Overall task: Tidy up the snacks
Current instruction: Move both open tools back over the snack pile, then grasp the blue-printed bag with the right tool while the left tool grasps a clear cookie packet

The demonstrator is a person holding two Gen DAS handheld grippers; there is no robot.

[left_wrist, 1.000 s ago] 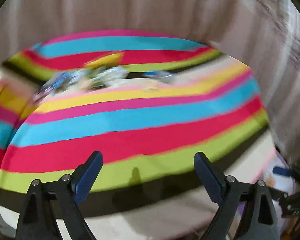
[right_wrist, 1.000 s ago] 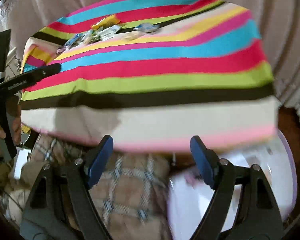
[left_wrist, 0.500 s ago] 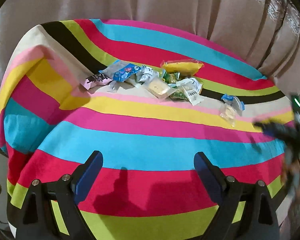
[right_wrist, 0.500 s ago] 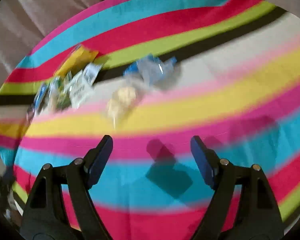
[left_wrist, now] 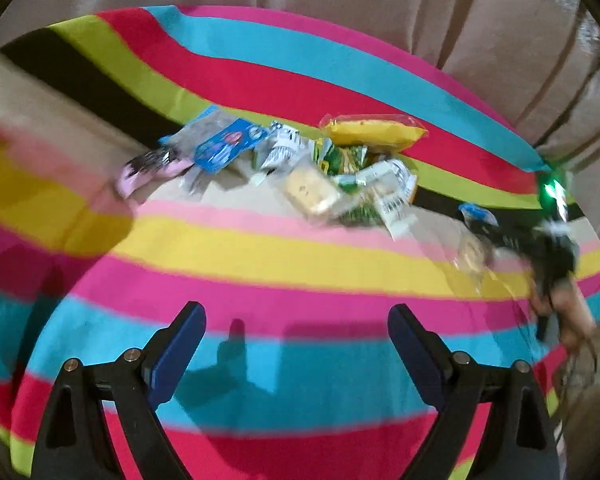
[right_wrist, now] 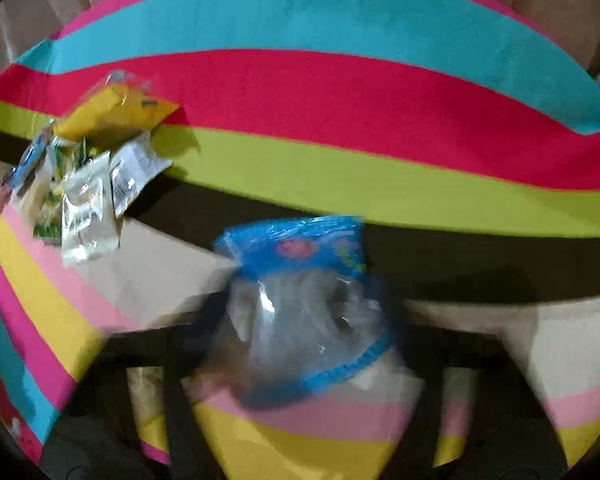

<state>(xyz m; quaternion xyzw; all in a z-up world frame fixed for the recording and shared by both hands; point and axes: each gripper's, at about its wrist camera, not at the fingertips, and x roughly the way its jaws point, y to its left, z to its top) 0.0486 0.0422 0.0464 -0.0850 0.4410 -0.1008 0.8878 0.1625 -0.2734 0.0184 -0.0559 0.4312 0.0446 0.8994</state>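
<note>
Now the right tongs (right_wrist: 300, 344), just closing, pinch a clear blue-topped snack packet (right_wrist: 300, 280); left tongs (left_wrist: 296, 344) stay spread.

cloth (left_wrist: 300, 264): matt woven | snack pkts (left_wrist: 332, 168): glossy plastic | curtain (left_wrist: 380, 8): matt fabric

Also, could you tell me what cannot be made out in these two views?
- Right wrist view: the right gripper is smeared by motion blur. Its jaws have just been closing with the blue-topped clear packet between them, but whether the pads press on it is unclear.
- Both views: the print on the snack pile is too small and blurred to read.
</note>
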